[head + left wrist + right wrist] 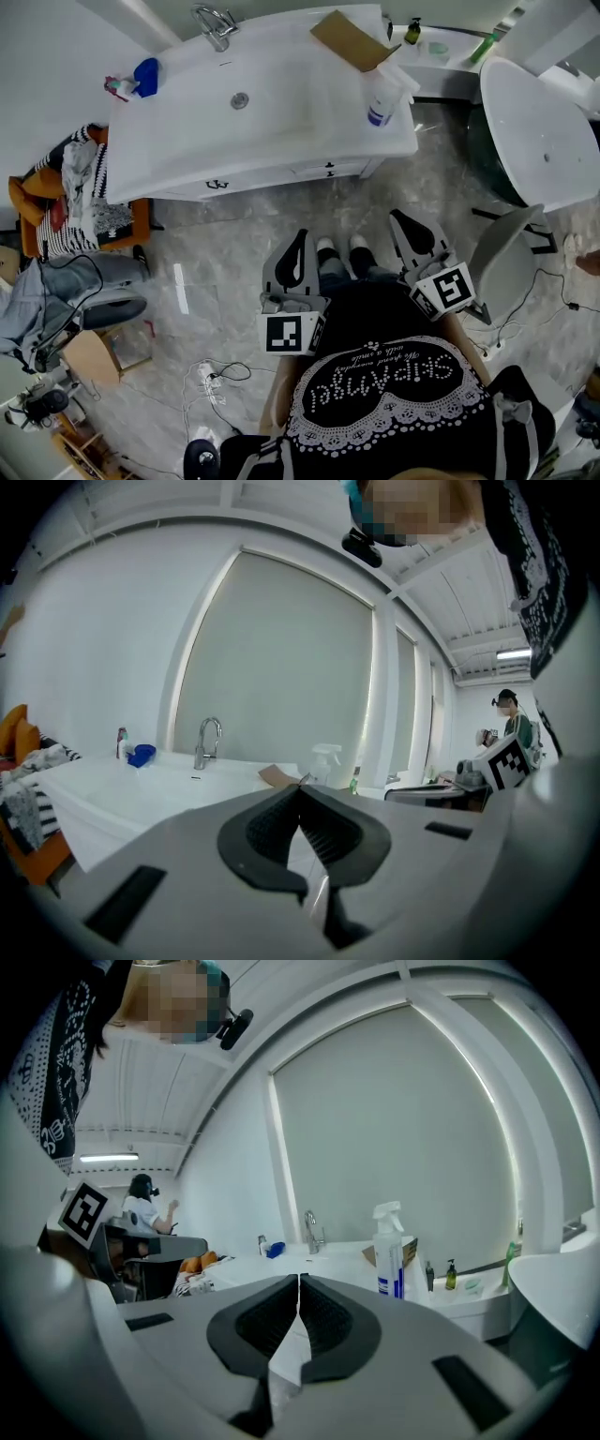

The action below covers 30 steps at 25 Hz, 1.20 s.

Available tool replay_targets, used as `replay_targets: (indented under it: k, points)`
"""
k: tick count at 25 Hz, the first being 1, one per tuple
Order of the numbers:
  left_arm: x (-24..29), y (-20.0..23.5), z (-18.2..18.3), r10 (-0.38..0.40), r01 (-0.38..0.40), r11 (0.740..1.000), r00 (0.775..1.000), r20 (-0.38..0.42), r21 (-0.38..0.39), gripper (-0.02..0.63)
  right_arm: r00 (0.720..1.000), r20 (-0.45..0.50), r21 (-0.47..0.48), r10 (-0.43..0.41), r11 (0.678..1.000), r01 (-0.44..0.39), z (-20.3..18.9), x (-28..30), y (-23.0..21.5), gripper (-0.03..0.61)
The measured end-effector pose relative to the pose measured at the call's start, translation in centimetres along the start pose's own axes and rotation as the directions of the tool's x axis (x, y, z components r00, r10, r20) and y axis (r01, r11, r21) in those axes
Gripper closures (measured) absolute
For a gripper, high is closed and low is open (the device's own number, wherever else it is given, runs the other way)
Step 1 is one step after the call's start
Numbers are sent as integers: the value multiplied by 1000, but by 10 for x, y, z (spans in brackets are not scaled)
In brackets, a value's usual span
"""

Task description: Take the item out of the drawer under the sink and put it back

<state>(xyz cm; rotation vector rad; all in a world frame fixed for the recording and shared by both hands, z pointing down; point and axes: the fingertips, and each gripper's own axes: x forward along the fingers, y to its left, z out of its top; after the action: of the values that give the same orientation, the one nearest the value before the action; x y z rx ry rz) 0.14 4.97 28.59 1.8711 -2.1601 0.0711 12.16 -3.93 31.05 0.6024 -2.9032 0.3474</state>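
The white sink cabinet [187,141] stands ahead of me, its drawer fronts [272,178] closed, with small dark handles [217,185]. No item from the drawer shows. My left gripper [300,234] hangs over the marble floor a short way in front of the cabinet, jaws together and empty. My right gripper [398,217] is beside it to the right, also shut with nothing held. In the left gripper view the gripper [302,785] points toward the sink and faucet [206,742]. The right gripper [298,1277] faces the same counter in its own view.
On the counter are a faucet [216,23], a cardboard piece [352,39], a spray bottle [380,98] and a blue object [146,75]. A white oval fixture [539,131] stands at right. A chair piled with clothes [75,187] is at left; cables [216,375] lie on the floor.
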Motion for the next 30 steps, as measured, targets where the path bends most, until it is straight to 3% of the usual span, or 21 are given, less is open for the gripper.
replay_targets:
  k: [11, 20, 26, 30]
  points:
    - [-6, 39, 1, -79, 79, 997, 997, -18, -8, 611, 995, -5, 19, -97, 995, 97, -5, 15, 34, 558]
    - [-15, 62, -8, -103, 102, 994, 994, -40, -25, 611, 994, -27, 17, -103, 995, 103, -17, 30, 58, 558]
    - [-17, 71, -16, -137, 135, 990, 989, -64, -31, 611, 987, -51, -29, -155, 988, 154, -29, 41, 58, 557]
    - [-11, 69, -26, -176, 173, 984, 980, -89, -35, 611, 984, -66, -25, -166, 986, 165, -43, 55, 50, 463]
